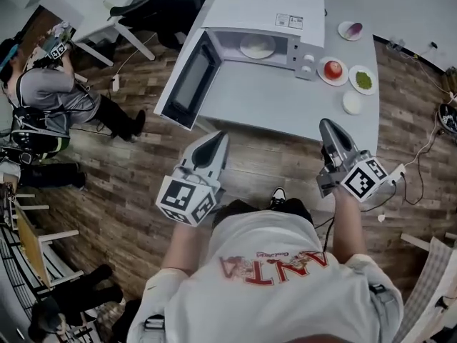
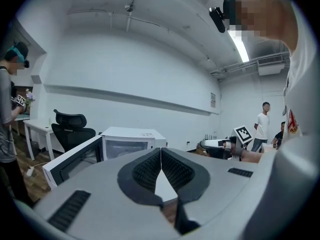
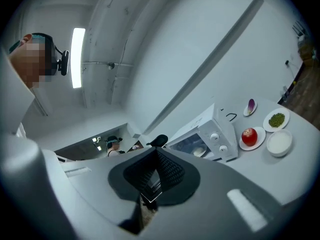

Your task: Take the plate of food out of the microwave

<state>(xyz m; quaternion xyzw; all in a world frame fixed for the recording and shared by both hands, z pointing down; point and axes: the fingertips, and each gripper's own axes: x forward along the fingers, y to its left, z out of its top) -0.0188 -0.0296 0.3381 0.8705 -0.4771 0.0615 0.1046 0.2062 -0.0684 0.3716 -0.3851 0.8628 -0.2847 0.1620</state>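
I have both grippers hanging in front of the counter [image 1: 285, 109], well apart from the microwave [image 1: 265, 16]. The left gripper [image 1: 220, 137] has its jaws pressed together with nothing between them, and the right gripper [image 1: 325, 124] is closed and empty too.

The plate of food [image 1: 257, 46] sits inside the open microwave, toward the back of the cavity.

What worries me:
- If I go in with the jaws closed like this, I would likely shove the plate deeper instead of catching its rim.
- The door [image 1: 187, 84] swings out on the left (right in my left gripper's path), so a careless reach could knock it.
- The plate with the red fruit [image 1: 333, 71] stands just beside the control panel, where the right gripper could clip it.
- A one-sided pinch on the rim would probably tilt the plate and spill the food.

As for writing, the label [image 1: 289, 21] on top of the microwave is too small to read. The red print on my shirt [image 1: 275, 270] looks like "NTA", partly folded.
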